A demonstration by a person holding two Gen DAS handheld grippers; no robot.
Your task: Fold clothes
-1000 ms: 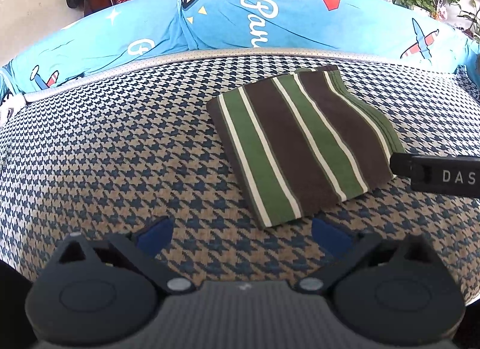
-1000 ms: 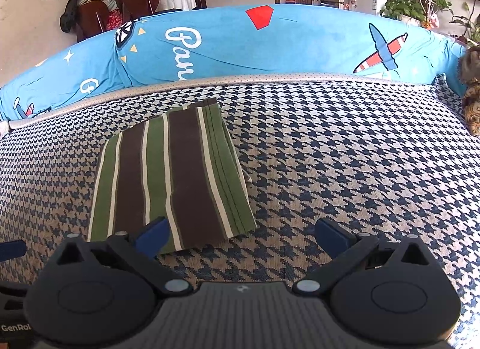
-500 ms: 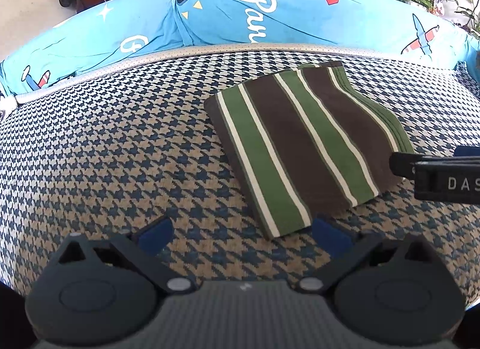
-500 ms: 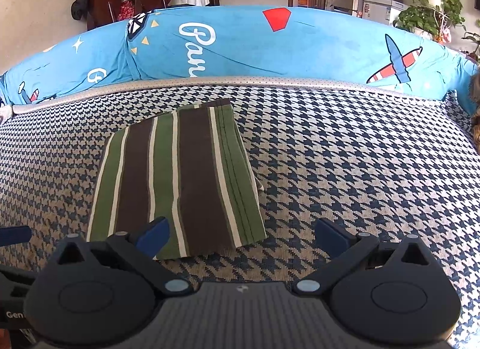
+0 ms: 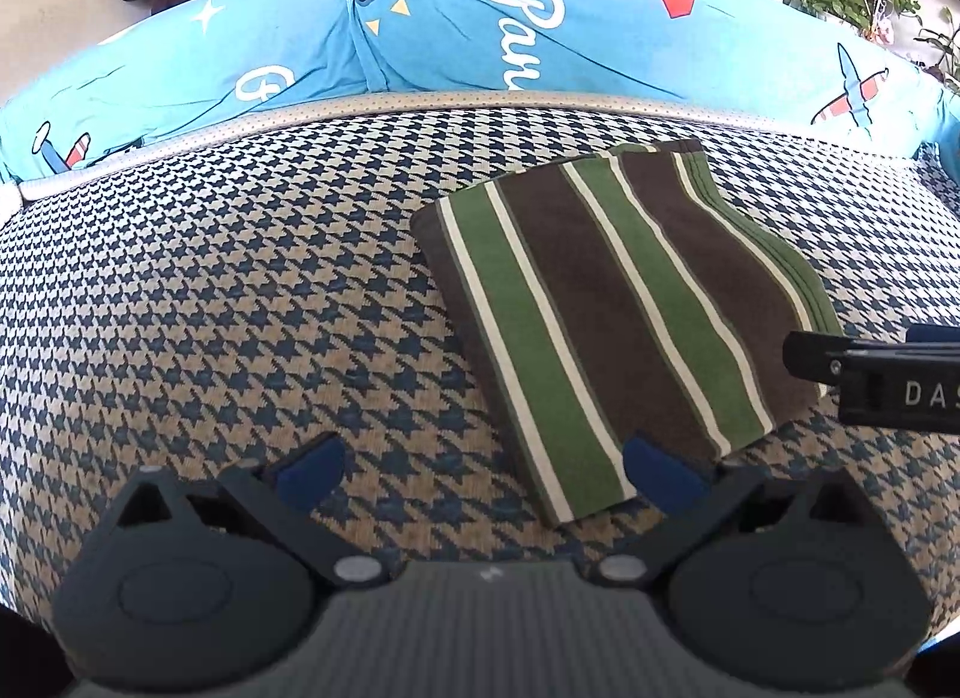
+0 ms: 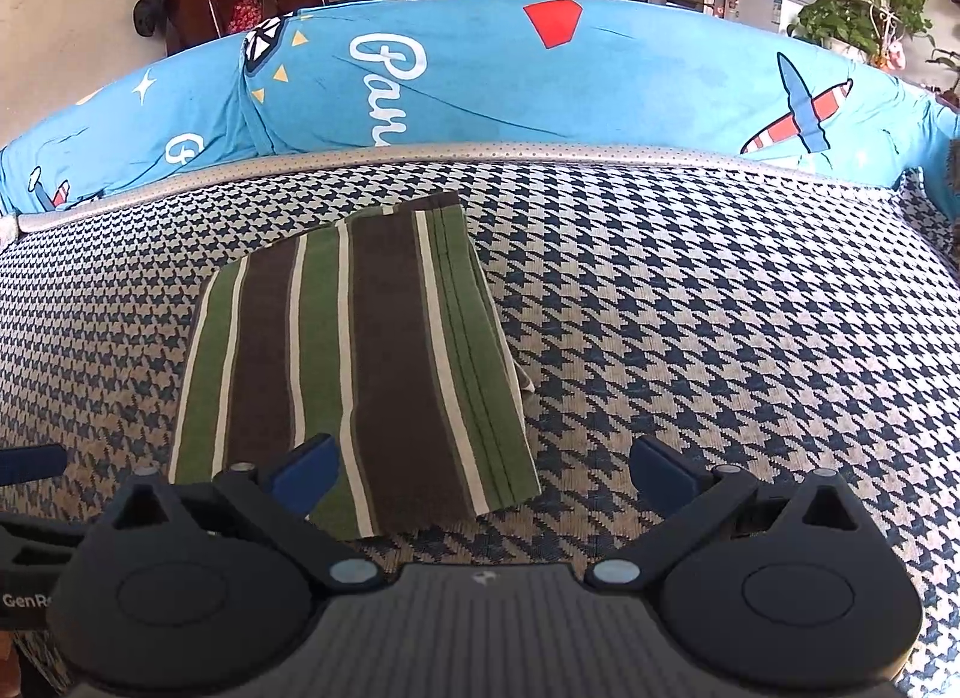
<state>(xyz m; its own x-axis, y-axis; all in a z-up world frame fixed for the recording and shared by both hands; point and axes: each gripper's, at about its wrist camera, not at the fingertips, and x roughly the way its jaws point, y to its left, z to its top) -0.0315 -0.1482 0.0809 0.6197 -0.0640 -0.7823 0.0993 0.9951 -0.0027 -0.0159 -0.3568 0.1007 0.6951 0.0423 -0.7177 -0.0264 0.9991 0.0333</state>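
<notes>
I have both sets of jaws spread and holding nothing, the left gripper (image 5: 483, 473) and the right gripper (image 6: 483, 473) hanging low over the near short edge of the striped garment (image 5: 606, 308), which lies flat in a neat rectangle on the houndstooth sofa seat (image 5: 240, 290), a little left of its middle. I judge the folding almost done: the next move is either one more fold, pinching the two near corners and carrying them to the far edge, or lifting it away. There is plenty of open seat to the left and right, with the blue cushion (image 6: 480, 80) bounding the far side.
</notes>
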